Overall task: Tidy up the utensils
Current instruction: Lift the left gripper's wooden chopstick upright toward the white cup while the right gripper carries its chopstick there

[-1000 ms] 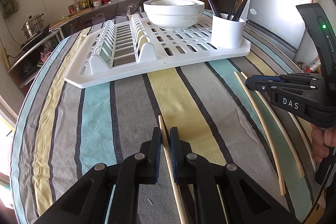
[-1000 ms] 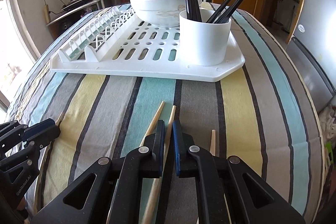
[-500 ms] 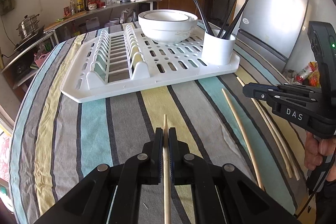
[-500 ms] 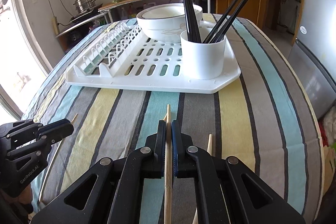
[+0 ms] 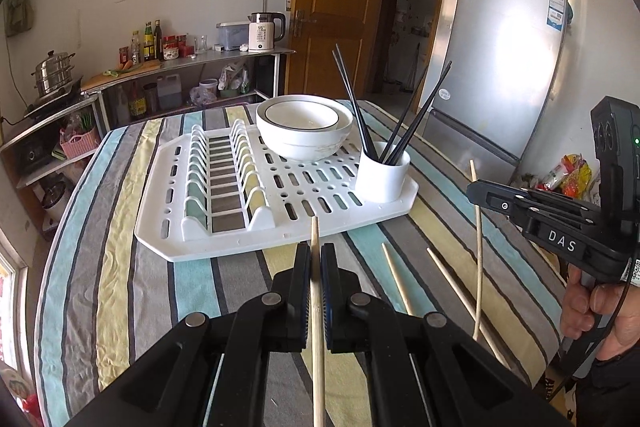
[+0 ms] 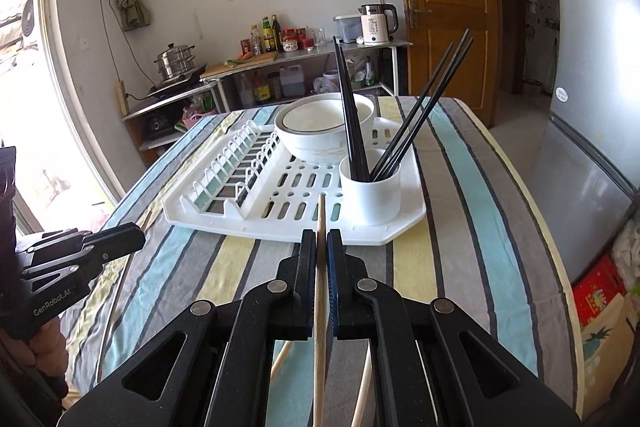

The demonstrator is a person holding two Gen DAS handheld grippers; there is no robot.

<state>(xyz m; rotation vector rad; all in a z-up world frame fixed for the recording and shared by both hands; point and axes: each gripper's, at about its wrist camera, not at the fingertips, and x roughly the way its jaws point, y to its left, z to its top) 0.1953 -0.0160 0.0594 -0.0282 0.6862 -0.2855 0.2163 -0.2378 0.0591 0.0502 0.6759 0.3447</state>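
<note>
The left gripper (image 5: pixel 315 269) pinched a pale wooden chopstick (image 5: pixel 316 311), its jaws pressed tight on the shaft, the tip poking out just ahead of them. The right gripper (image 6: pixel 319 255) clamped a second wooden chopstick (image 6: pixel 319 291) the same way. A second before, both sticks had lain slanted on the striped tablecloth (image 5: pixel 120 287) between half-closed jaws; by this moment each had been gripped and raised clear of the cloth. That left both ready to carry to the white cup (image 6: pixel 370 193), ahead of the jaws on the drying rack (image 6: pixel 280 223), where black chopsticks (image 6: pixel 352 115) stood. Two loose chopsticks (image 5: pixel 452 283) remained on the cloth right of the left jaws.
</note>
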